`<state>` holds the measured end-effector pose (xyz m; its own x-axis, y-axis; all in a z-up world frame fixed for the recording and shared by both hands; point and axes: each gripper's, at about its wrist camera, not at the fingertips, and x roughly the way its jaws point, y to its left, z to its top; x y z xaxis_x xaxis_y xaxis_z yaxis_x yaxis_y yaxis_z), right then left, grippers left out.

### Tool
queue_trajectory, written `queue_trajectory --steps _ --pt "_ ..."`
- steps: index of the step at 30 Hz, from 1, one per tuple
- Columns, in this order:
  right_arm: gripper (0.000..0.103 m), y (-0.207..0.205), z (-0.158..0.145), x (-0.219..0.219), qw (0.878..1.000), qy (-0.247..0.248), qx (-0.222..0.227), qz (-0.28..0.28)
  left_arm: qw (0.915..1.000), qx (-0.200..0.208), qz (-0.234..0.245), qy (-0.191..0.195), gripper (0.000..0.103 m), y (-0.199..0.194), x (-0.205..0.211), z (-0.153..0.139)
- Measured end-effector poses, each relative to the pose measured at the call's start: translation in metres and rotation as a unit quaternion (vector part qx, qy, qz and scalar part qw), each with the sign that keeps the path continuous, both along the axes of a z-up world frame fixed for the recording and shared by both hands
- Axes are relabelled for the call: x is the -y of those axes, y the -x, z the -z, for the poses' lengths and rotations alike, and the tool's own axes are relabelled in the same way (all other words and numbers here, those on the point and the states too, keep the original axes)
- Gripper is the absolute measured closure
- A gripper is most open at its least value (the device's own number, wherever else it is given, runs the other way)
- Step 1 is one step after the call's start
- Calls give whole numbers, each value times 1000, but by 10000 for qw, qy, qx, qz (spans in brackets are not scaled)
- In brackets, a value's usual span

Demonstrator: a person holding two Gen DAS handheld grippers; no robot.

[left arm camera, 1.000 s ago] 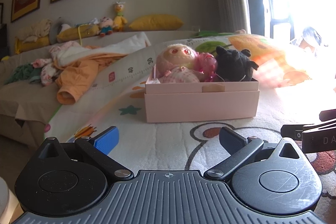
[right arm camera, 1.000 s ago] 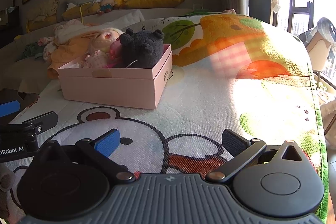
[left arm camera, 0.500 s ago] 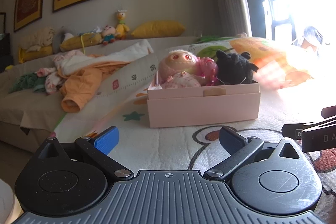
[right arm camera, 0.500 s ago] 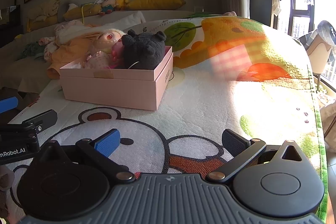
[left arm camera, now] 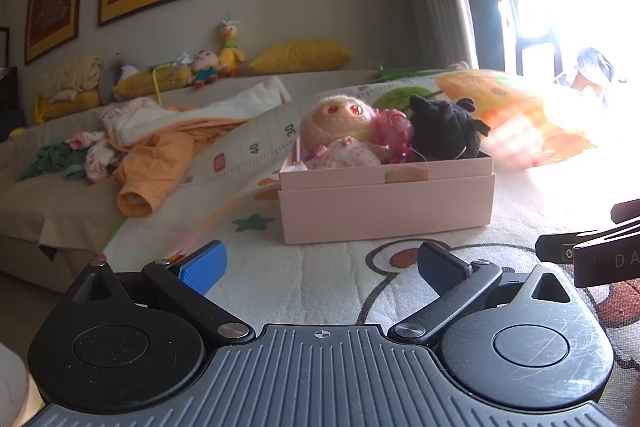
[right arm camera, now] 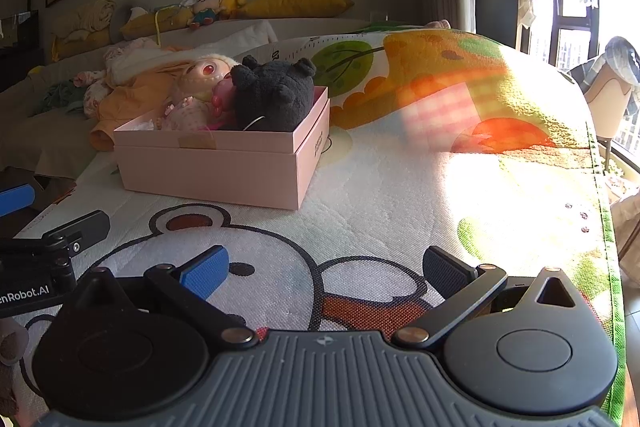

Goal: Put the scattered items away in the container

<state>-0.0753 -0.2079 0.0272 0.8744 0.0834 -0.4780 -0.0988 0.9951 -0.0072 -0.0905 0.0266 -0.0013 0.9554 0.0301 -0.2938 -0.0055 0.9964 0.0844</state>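
Both grippers, left gripper [left arm camera: 320,263] and right gripper [right arm camera: 326,267], hover low in frame, fingers apart and empty, since the plush toys [left arm camera: 444,131] already fill the pink box [left arm camera: 384,211] at centre.

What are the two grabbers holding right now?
Nothing. The left gripper and the right gripper are both open with only the play mat between their fingers. The toys sit in the pink box.

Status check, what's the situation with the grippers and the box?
Both grippers open, empty. Pink box holds pale doll, black plush. Mat ahead bare.
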Motion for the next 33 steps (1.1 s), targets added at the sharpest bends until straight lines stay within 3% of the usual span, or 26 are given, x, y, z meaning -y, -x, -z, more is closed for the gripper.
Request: queue_trajectory --steps 26,33 --pt "0 0 5 -1 9999 -61 -134 -29 10000 -10 -6 -1 0 0 0 0" --pt "0 -7 7 -5 9990 35 -429 -92 9995 -321 -8 -50 0 -9 1 -2"
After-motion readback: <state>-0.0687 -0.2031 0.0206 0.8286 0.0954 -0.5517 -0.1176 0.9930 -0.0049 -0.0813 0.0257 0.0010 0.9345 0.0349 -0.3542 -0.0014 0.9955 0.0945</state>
